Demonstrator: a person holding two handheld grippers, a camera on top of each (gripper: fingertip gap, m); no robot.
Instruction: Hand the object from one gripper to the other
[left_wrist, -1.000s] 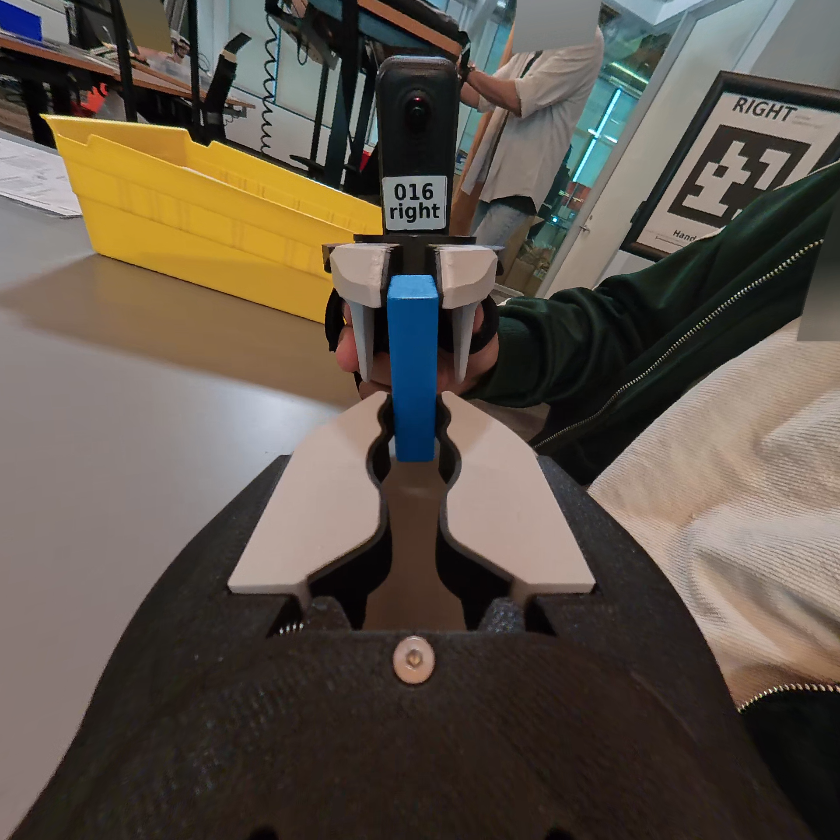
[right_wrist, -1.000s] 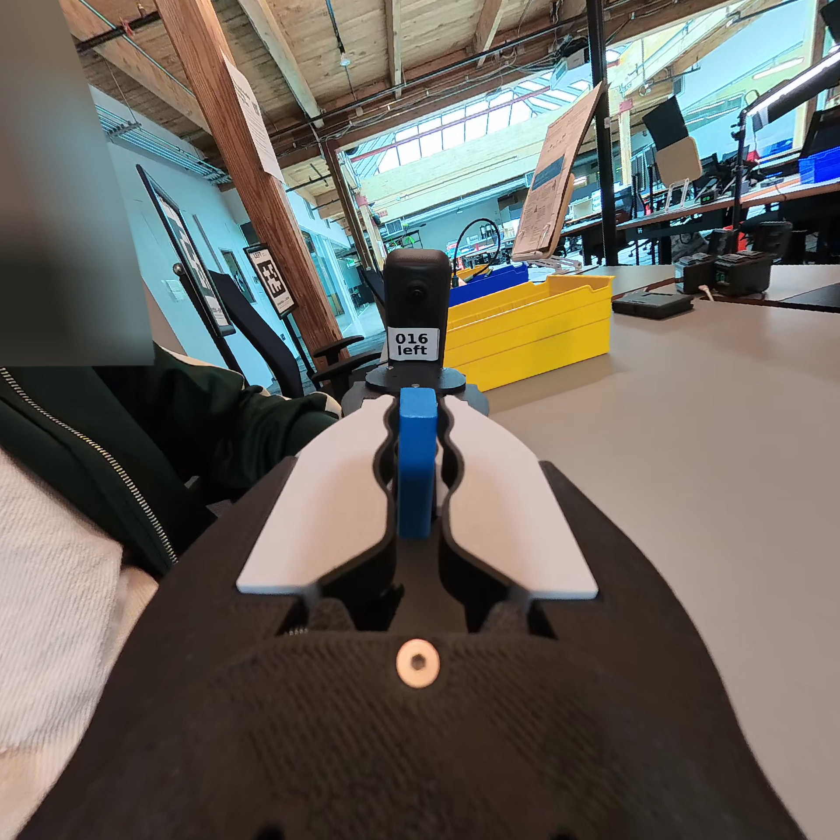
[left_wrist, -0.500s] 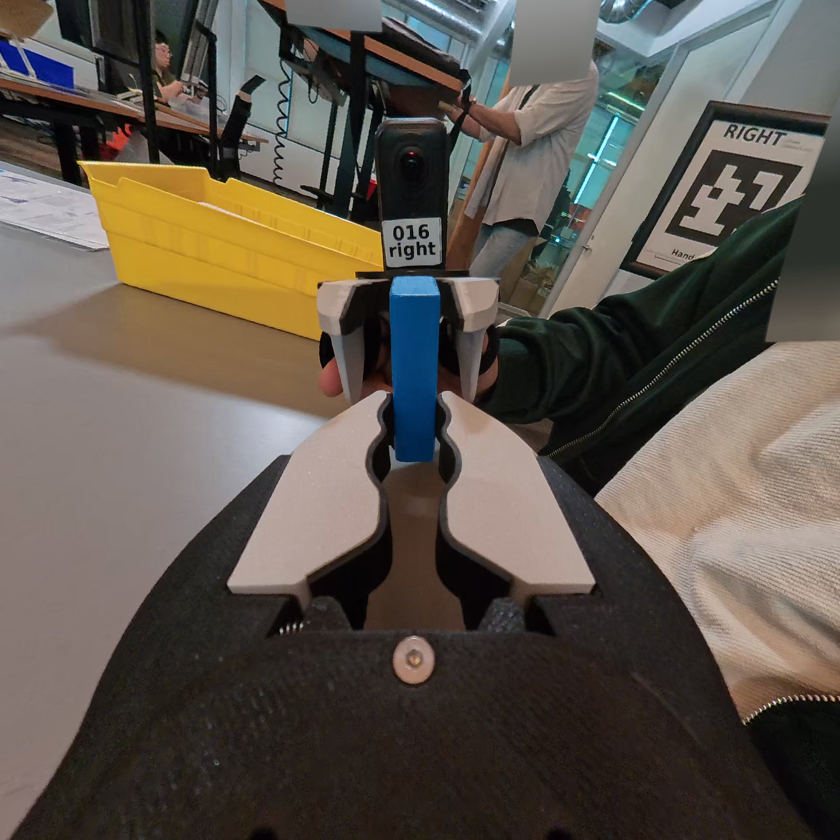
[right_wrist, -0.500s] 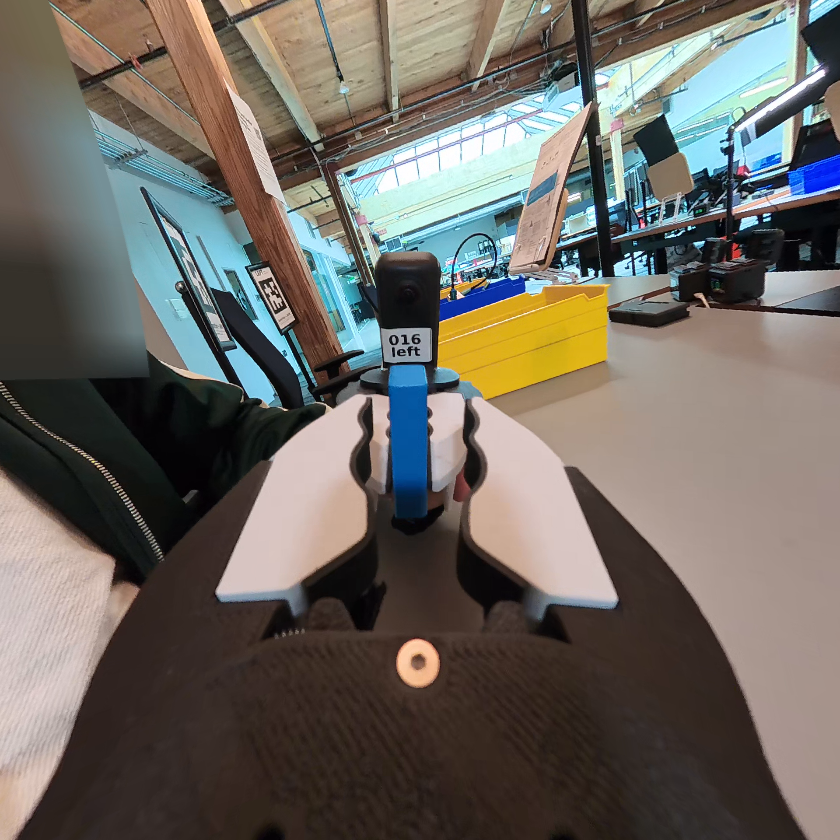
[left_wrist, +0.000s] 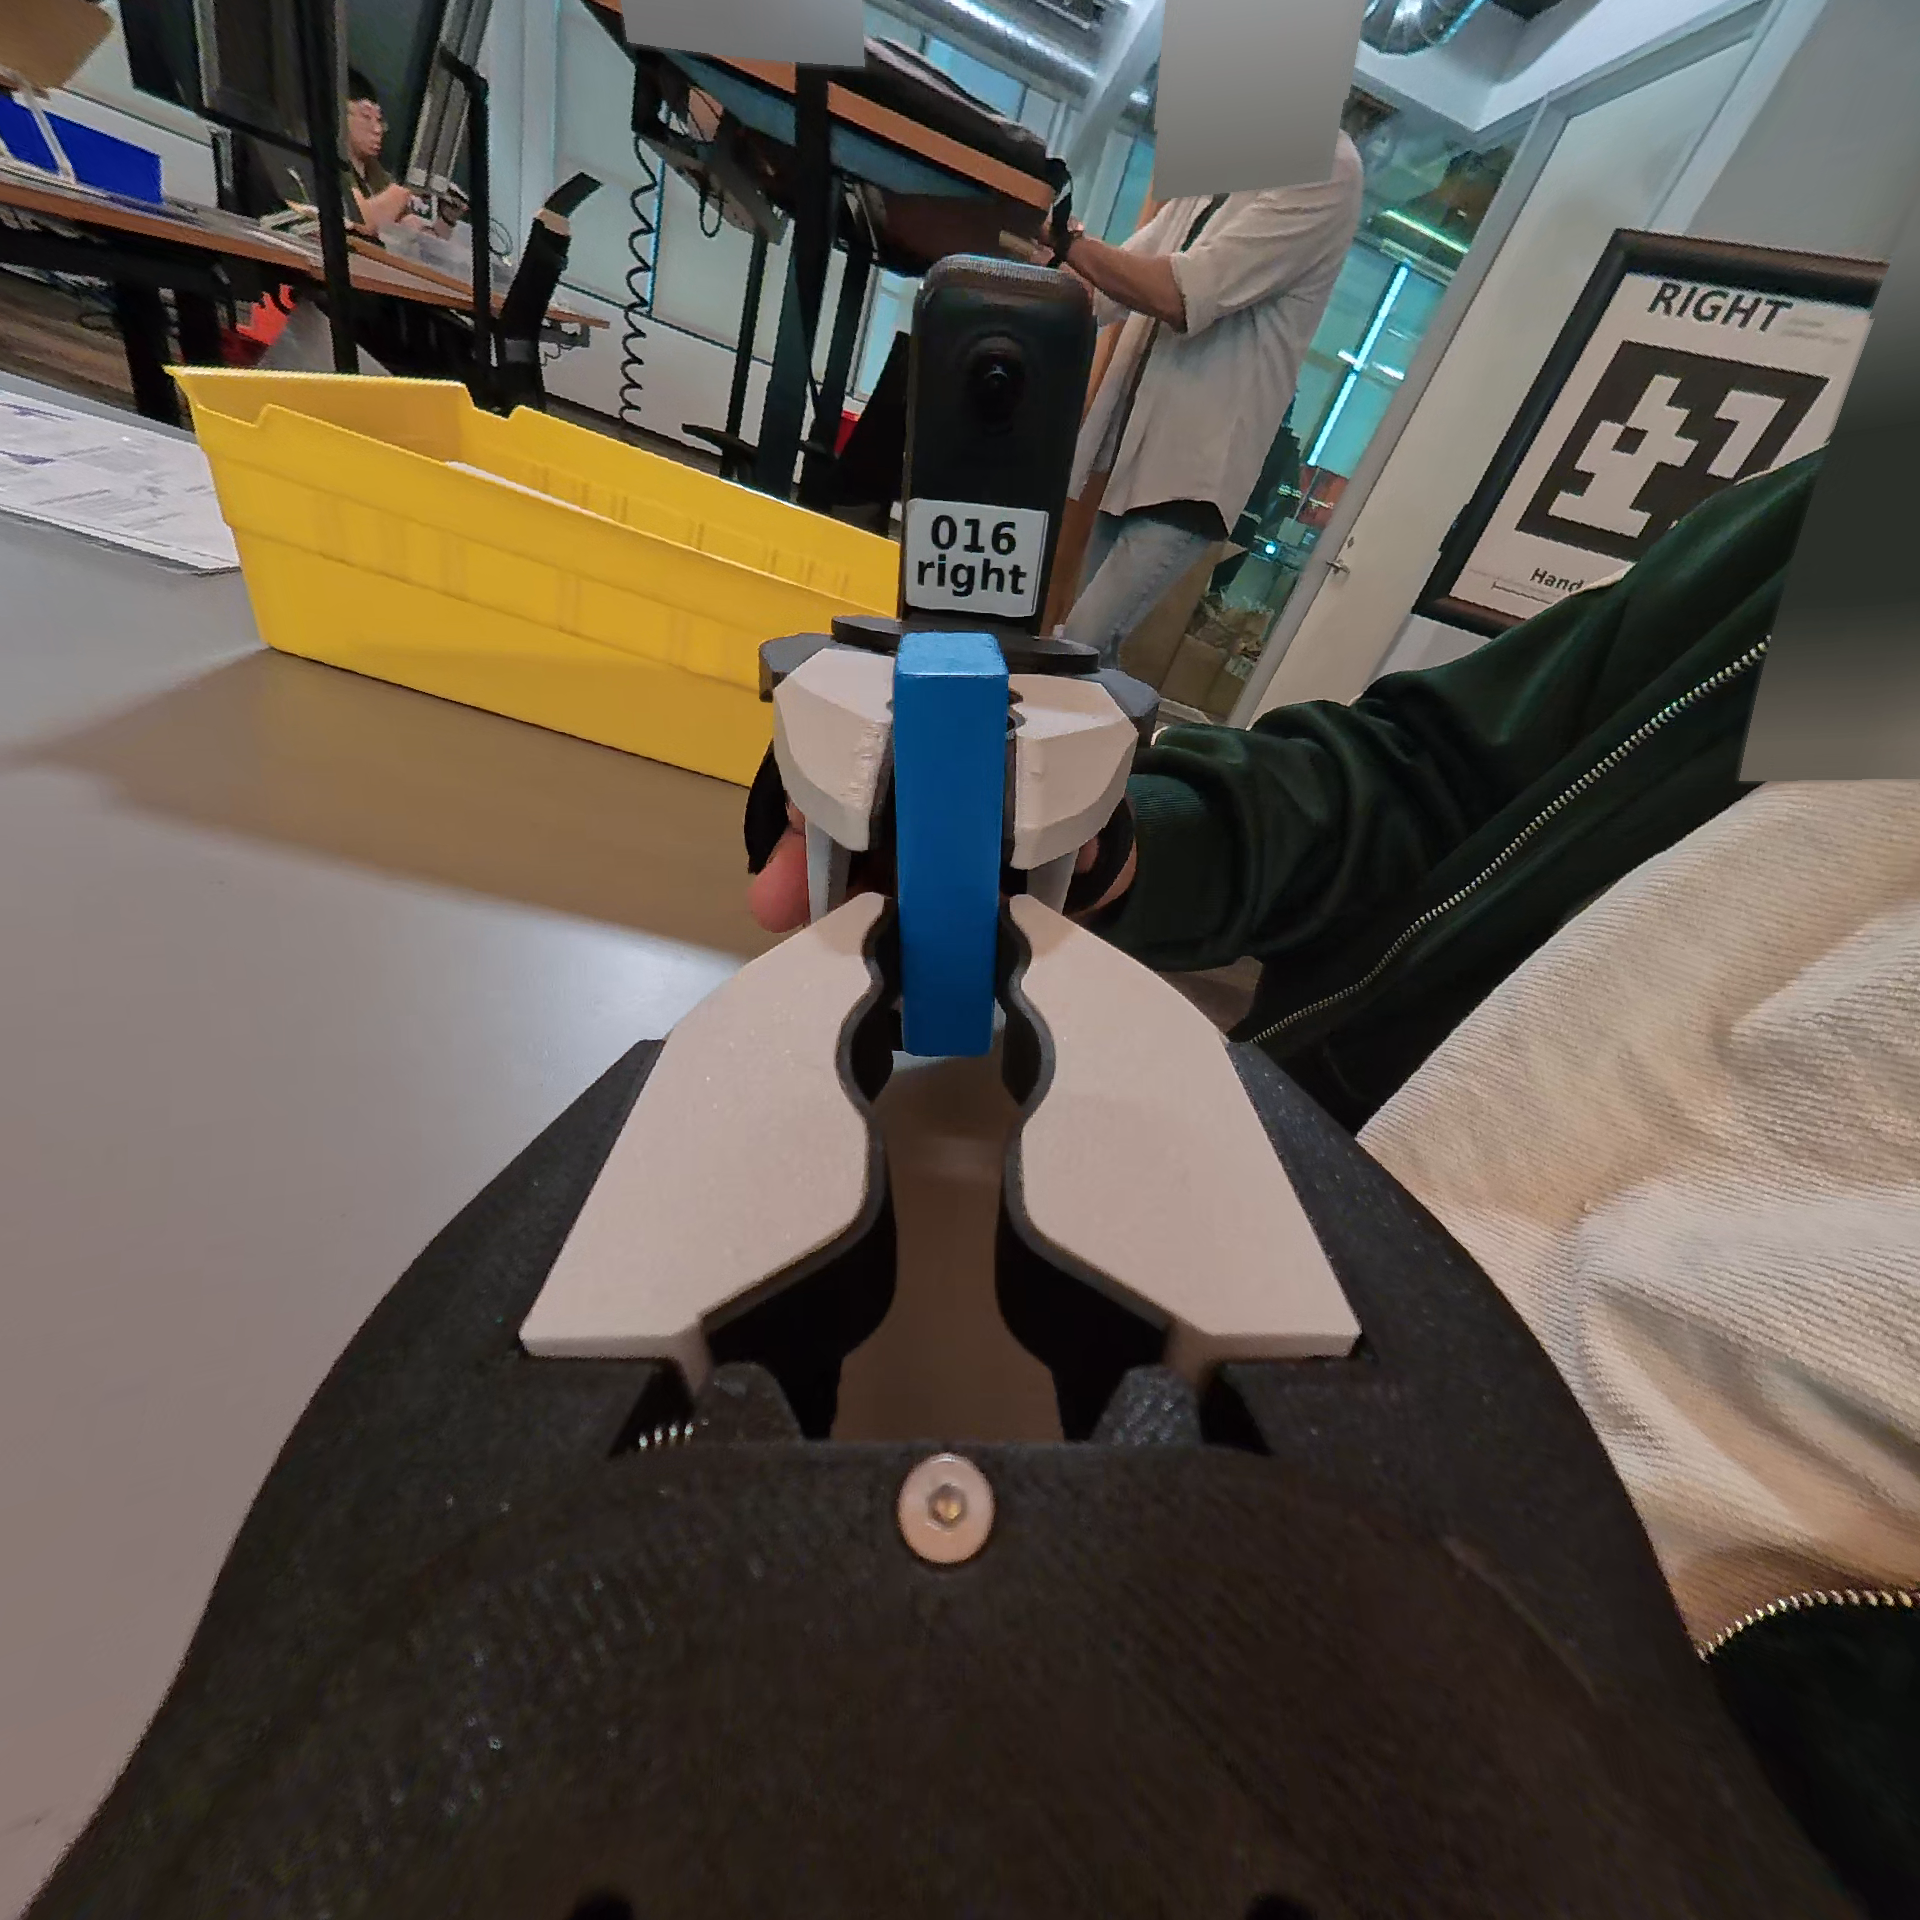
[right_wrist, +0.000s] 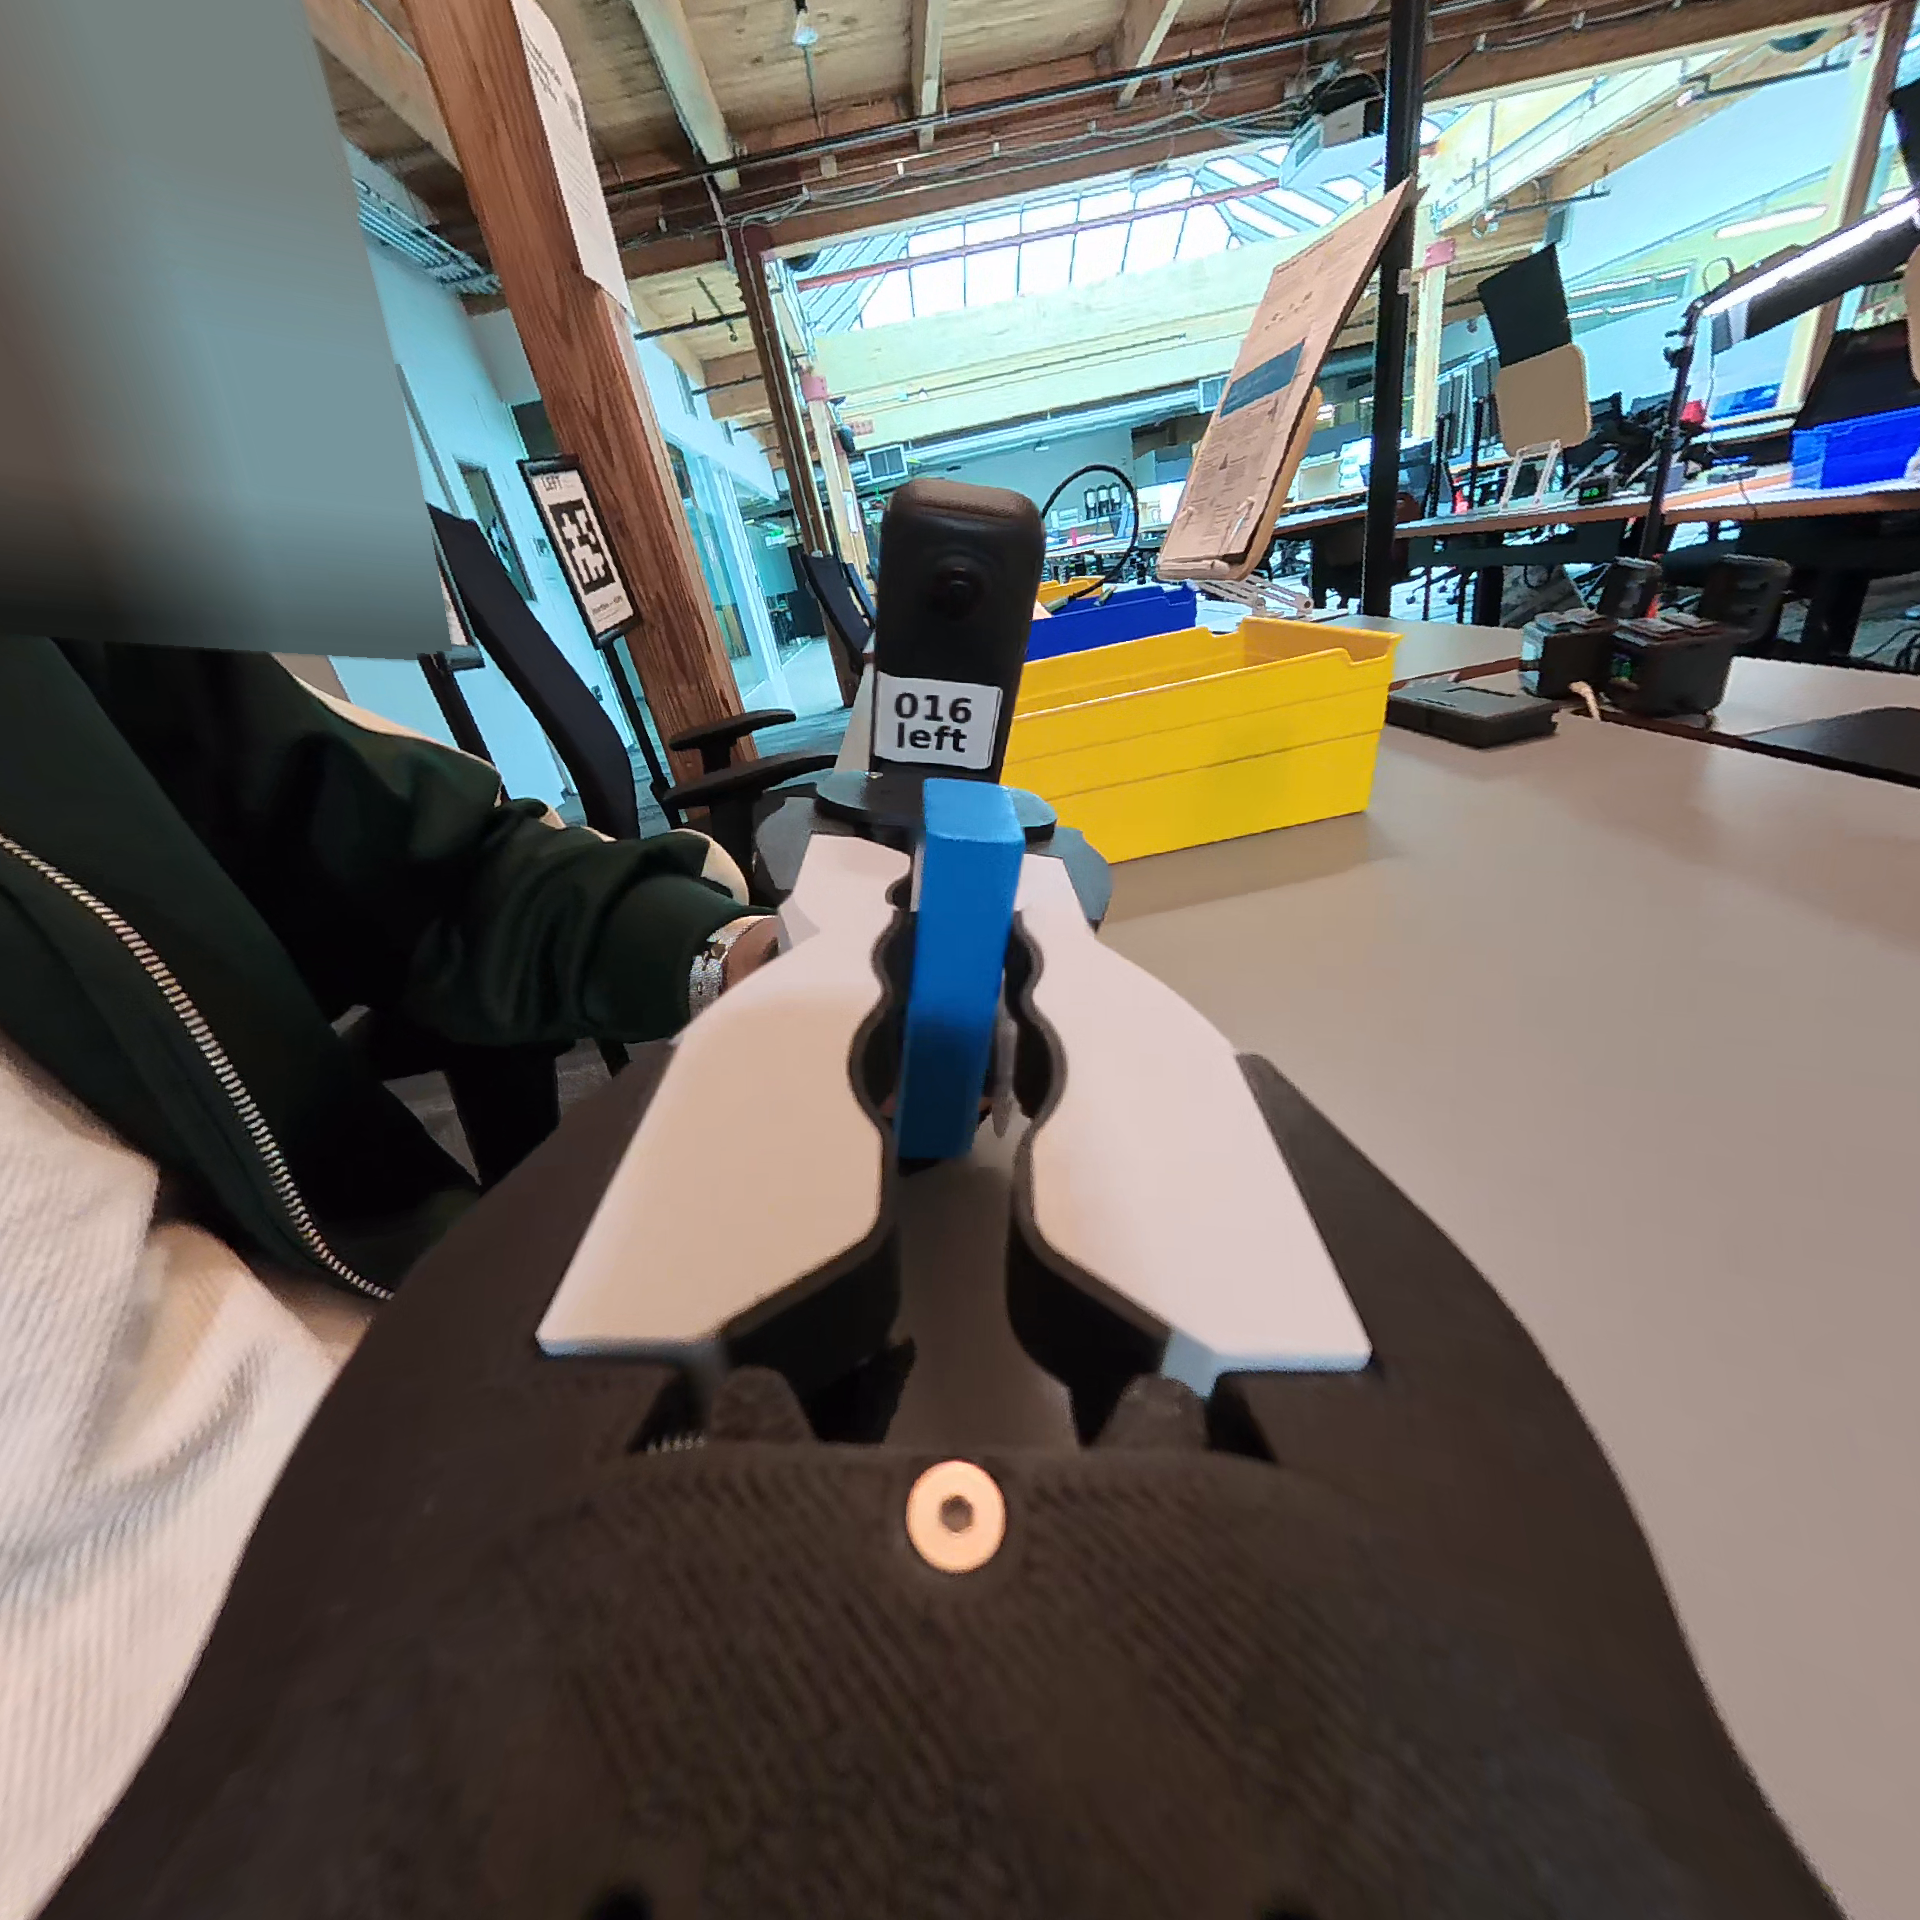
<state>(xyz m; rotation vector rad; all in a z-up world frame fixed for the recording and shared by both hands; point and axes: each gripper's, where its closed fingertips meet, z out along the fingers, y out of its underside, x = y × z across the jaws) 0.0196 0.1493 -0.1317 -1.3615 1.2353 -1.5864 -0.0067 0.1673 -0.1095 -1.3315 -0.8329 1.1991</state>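
Left wrist view: both tools (left_wrist: 943, 940) (right_wrist: 954, 961) clamp upright blue block (left_wrist: 948, 831).

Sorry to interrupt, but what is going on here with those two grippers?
A person is passing a blue block between two hand-held tongs above a grey table. Both the left gripper and the right gripper are closed on the block, facing each other, so neither has let go. A yellow bin sits behind.
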